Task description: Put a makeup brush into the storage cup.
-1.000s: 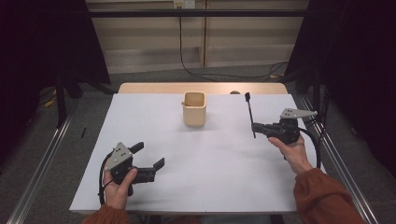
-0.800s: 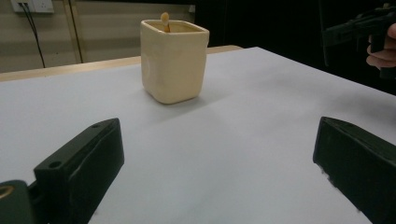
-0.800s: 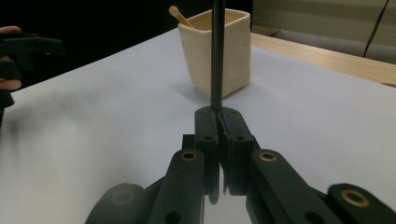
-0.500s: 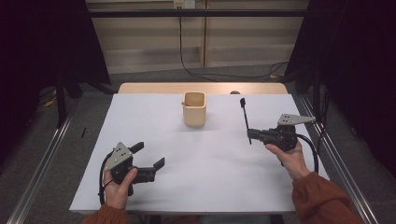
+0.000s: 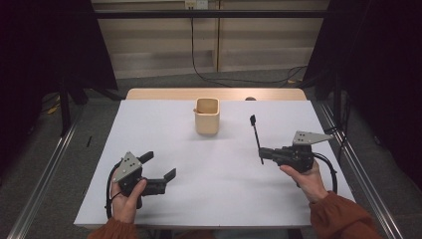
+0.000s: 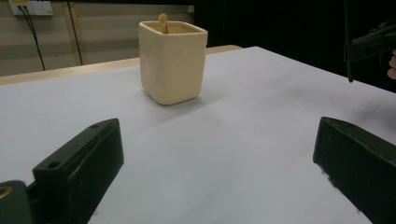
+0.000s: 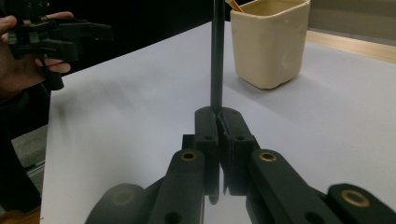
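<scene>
Standing upright, the black rod (image 7: 217,51) is clamped between the right gripper (image 7: 218,122) fingers; left gripper (image 5: 158,171) fingers gape.

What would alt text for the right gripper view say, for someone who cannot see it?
The right gripper, jaws shut, clamps a thin black rod that stands upright over a white table. A cream cup stands behind to the right; the left gripper is held at far left.
</scene>
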Available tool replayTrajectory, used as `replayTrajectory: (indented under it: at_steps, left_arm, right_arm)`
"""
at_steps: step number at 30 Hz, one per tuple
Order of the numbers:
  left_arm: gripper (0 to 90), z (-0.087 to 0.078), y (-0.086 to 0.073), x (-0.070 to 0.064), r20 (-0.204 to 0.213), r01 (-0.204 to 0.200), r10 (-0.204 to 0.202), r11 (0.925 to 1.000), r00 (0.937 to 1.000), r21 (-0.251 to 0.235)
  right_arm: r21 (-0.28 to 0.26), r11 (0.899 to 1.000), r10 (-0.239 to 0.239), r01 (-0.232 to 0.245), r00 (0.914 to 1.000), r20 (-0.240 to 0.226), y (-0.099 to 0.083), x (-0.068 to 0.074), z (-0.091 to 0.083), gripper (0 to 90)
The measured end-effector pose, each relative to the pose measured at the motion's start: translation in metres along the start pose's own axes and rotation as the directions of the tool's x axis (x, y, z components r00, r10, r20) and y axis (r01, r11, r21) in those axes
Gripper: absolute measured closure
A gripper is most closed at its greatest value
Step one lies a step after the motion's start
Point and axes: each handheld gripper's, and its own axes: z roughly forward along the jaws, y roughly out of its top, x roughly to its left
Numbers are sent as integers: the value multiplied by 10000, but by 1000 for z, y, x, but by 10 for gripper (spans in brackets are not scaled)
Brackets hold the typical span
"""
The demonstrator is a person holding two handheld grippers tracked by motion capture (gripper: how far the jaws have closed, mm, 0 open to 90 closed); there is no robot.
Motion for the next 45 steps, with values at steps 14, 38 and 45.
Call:
replayTrajectory:
  at_steps: [14, 38, 45]
  left_arm:
    - [17, -3, 3, -11, 296, -267, 273, 9995, 9992, -179]
    - [25, 12, 21, -30, 847, -1, 62, 9974, 9964, -715]
    - [24, 27, 28, -33, 1196, 5, 53, 9989, 9928, -479]
  right_arm:
    - [-162, 9997, -177, 171, 9993, -324, 2, 13, 10, 863]
    - [-206, 9996, -219, 208, 9983, -534, 2, 19, 15, 863]
    - [-159, 9996, -253, 243, 9975, -661, 3, 21, 19, 863]
